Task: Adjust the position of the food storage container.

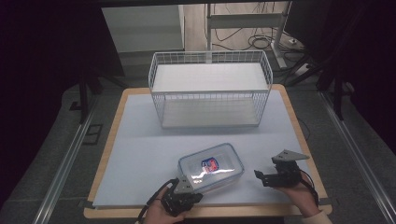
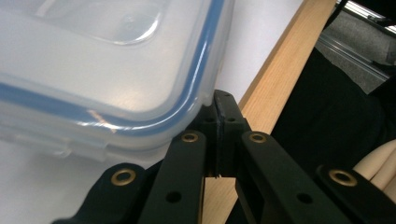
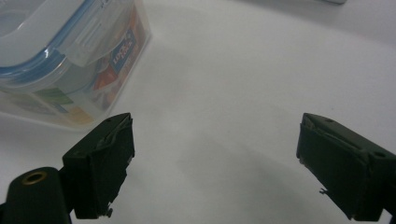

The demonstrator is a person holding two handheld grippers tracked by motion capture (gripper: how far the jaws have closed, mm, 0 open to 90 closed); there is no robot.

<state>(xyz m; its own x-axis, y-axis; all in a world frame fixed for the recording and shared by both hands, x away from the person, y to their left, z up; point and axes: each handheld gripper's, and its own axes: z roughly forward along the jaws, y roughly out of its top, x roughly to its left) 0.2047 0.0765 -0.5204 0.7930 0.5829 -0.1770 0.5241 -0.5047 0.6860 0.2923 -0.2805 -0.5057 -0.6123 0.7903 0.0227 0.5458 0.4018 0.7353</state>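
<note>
High view: left gripper point(image 1: 196, 193), fingers clenched together, touches the plastic food container's point(image 1: 211, 166) near-left corner; right gripper point(image 1: 262, 178) rests alongside, fingers spread.

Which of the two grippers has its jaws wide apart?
The right gripper: its jaws stand wide apart over bare table beside the plastic food container. The left gripper's jaws are pressed together at the container's corner.

Container point(image 2: 93, 70): in the left gripper view we see it cut off by the top and left edges.
Container label point(image 3: 122, 45): its print is too blurred for us to read in the right gripper view.
Left claw point(image 1: 187, 195): from the high view we cannot tell how its jaws stand, since its grey plate covers them.
Person's forearms: cut off by the bottom edge of the high view.
</note>
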